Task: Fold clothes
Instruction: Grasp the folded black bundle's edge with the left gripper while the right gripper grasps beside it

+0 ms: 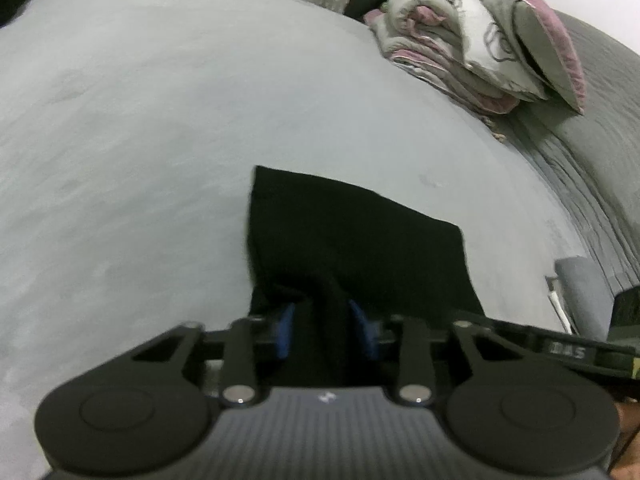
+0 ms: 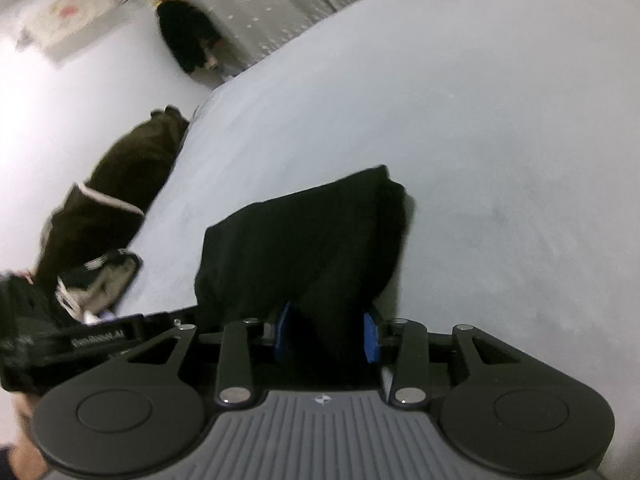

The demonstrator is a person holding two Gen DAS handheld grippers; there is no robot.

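- Light was soft, dim and even in both views.
- Glare washed out the wall [image 2: 48, 92] far left of the right claw [image 2: 326, 332].
- The black garment [image 1: 352, 240] ahead of the left claw [image 1: 326, 328] showed no detail, its edges smeared.
- Fisheye curvature bent the bed [image 1: 140, 140] outward.

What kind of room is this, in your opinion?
Most likely a bedroom. The black garment lies on a wide grey bed sheet, folded quilts and a pillow are piled at the far side, and a curtain hangs behind.
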